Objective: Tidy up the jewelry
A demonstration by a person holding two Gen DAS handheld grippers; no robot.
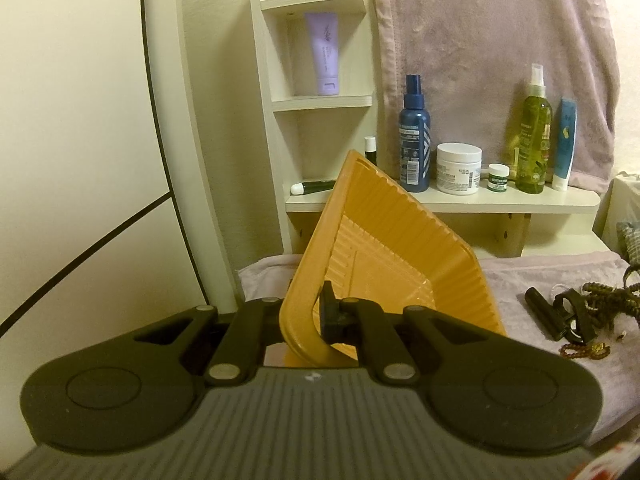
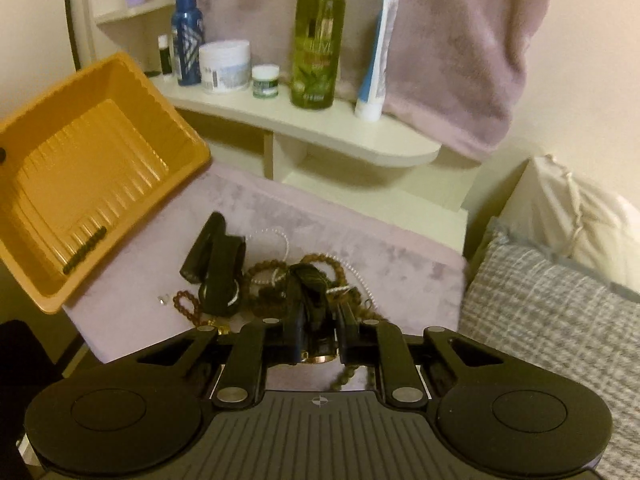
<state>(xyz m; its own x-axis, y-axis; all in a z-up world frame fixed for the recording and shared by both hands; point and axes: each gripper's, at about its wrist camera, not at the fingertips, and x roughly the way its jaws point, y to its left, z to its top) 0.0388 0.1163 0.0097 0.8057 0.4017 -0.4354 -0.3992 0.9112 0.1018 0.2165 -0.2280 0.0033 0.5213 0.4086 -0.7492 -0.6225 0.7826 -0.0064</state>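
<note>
Purple cloth [image 2: 132, 300] covers my bench. My left gripper [image 1: 308, 312] pinches the rim of one tilted orange tray [image 1: 384, 248], held up left of the jewelry pile [image 2: 280, 276]. My right gripper [image 2: 320, 320] is closed on a dark piece [image 2: 310, 292] near the cloth's front edge.

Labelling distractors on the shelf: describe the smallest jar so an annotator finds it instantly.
Start at the cream curved wooden shelf behind the pink cloth-covered table. In its row of toiletries, look between the wide white plastic tub and the tall green spray bottle. The small white-lidded jar with a green label stands there, by far the shortest item in the row.
</note>
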